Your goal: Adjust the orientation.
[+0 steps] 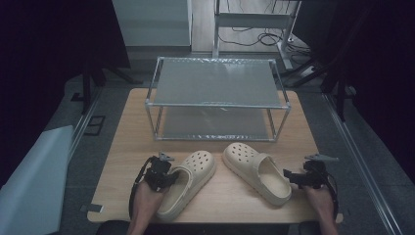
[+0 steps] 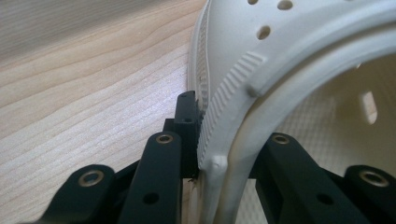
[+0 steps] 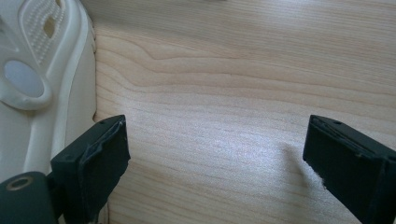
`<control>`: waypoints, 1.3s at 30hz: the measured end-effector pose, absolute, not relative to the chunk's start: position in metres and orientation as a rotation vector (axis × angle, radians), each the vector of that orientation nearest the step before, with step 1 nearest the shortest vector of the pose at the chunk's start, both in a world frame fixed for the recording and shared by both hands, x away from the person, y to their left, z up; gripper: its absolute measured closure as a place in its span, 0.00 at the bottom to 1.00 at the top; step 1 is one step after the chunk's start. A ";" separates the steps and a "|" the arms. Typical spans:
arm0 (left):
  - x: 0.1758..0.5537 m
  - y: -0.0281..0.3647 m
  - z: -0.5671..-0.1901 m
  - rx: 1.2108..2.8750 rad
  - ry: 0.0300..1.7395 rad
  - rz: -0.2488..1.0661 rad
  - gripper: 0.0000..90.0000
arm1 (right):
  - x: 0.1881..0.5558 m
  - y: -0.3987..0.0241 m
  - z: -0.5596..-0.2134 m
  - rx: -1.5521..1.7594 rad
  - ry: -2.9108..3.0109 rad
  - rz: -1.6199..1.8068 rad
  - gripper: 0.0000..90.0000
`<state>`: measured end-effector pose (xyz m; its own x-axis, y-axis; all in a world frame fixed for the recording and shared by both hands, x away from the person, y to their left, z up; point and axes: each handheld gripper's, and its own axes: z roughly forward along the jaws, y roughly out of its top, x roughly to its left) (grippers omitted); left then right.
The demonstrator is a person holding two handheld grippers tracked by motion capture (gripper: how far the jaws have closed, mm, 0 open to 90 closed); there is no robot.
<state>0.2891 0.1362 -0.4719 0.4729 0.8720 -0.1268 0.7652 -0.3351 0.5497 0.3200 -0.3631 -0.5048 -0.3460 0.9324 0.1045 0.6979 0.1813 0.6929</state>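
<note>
1. The left gripper [image 1: 164, 177] had its fingers [image 2: 187, 126] clamped on the side wall of the left clog [image 1: 188, 182], one finger outside against the ribbed edge, the other inside the shoe's opening.
2. In the left gripper view, the strap and rim of that clog [image 2: 289, 70] rose between the two fingers, and the perforated upper lay beyond their tips.
3. The left clog rested on the desk [image 1: 132, 127], its toe pointing away from the fingers and toward the wire shelf rack [image 1: 218, 98] at the far side.
4. The right gripper [image 1: 299, 178] held its fingers [image 3: 100, 154] wide apart, with nothing but bare wood between them.
5. The right clog [image 1: 257, 171] lay just beside the right gripper's fingers; in the right gripper view its heel part [image 3: 42, 84] sat next to the finger at the picture's left, though contact could not be told.
6. The two clogs lay apart on the desk, their toes angled toward each other, between both sets of fingers.
7. A hand [image 1: 147, 205] gripped the left gripper from the desk's near edge; the other hand [image 1: 320, 200] held the right one.
</note>
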 end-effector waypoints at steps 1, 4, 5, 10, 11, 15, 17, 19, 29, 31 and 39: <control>0.290 0.137 -0.472 2.179 1.351 0.245 0.84 | 0.320 -0.363 -0.505 1.543 2.121 0.952 0.08; 0.294 0.143 -0.471 2.167 1.354 0.184 0.85 | 0.320 -0.363 -0.505 1.545 2.120 0.951 0.08; 0.294 0.143 -0.471 2.167 1.354 0.184 0.85 | 0.320 -0.364 -0.505 1.546 2.121 0.951 0.08; 0.299 0.152 -0.470 2.129 1.368 0.098 0.86 | 0.320 -0.364 -0.505 1.547 2.121 0.953 0.08; 0.300 0.153 -0.469 2.125 1.370 0.090 0.86 | 0.320 -0.364 -0.505 1.549 2.118 0.955 0.08; 0.303 0.160 -0.464 2.083 1.372 0.059 0.86 | 0.320 -0.364 -0.505 1.553 2.115 0.960 0.08; 0.305 0.164 -0.460 2.056 1.369 0.034 0.86 | 0.320 -0.365 -0.505 1.552 2.119 0.961 0.08; 0.306 0.167 -0.456 2.034 1.366 0.022 0.86 | 0.320 -0.364 -0.505 1.551 2.116 0.962 0.08; 0.315 0.177 -0.432 1.960 1.339 -0.041 0.86 | 0.321 -0.365 -0.506 1.553 2.118 0.951 0.05; 0.316 0.178 -0.430 1.954 1.340 -0.045 0.86 | 0.321 -0.365 -0.506 1.550 2.118 0.950 0.05; 0.326 0.182 -0.413 1.900 1.325 -0.112 0.86 | 0.321 -0.365 -0.507 1.560 2.118 0.948 0.05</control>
<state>0.3264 0.1818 -0.4132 0.4475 0.7511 -0.4854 0.8221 -0.1319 0.5539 0.3211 -0.3652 -0.5070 -0.3367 0.9351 0.1106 0.7056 0.1728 0.6872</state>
